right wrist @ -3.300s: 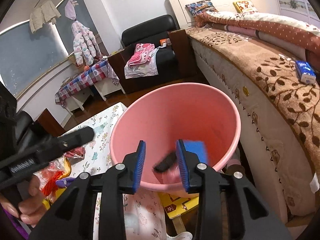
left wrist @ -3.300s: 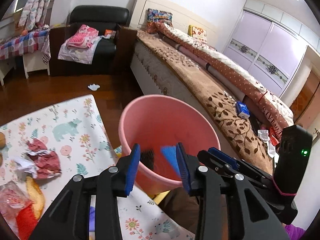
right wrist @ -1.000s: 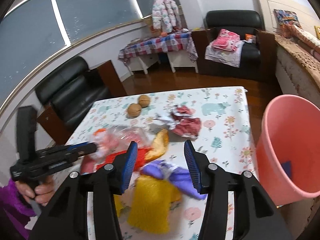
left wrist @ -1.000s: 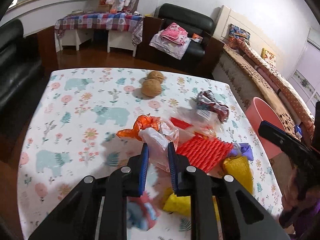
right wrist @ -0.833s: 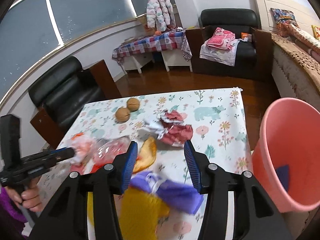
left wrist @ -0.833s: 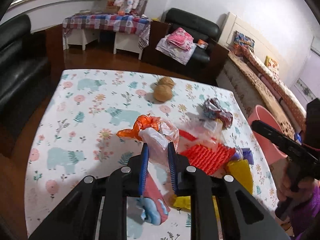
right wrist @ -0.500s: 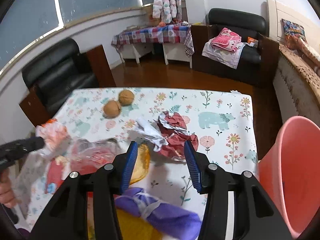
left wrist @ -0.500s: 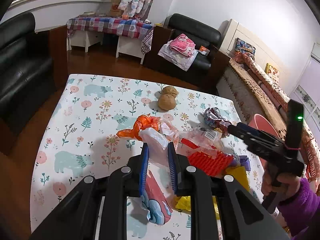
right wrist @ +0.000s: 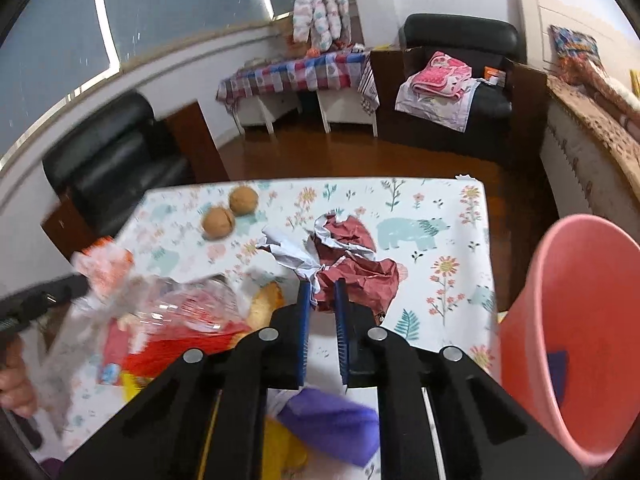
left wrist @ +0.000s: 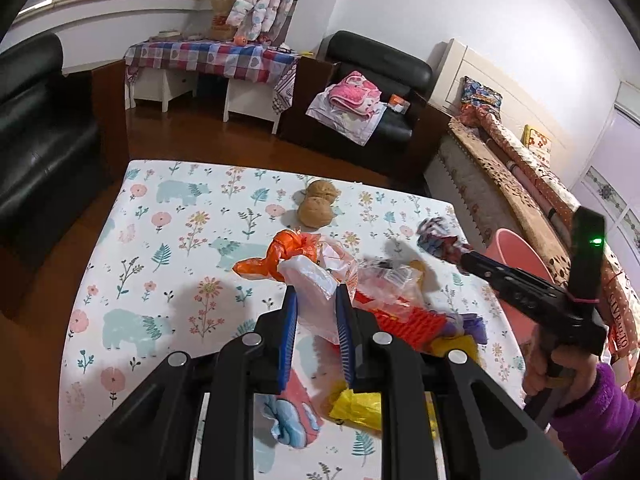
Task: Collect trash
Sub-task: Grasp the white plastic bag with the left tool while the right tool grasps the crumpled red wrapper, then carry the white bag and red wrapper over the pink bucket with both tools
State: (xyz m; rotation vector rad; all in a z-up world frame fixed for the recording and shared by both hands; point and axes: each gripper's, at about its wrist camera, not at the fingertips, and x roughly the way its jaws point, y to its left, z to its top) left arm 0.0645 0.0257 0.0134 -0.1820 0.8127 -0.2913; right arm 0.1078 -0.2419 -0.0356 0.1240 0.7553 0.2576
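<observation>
While the floral tablecloth [left wrist: 168,216] is littered beside the pink bin [right wrist: 576,320], the left gripper [left wrist: 316,308] pinches a clear plastic bag [left wrist: 316,280]; the right gripper [right wrist: 321,300] nips crumpled red paper [right wrist: 356,268], whose thin edge could slip free mid-carry

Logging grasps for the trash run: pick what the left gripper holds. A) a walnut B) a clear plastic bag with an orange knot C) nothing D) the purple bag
B: the left gripper has its fingers closed on the clear plastic bag, lifted above the table.
</observation>
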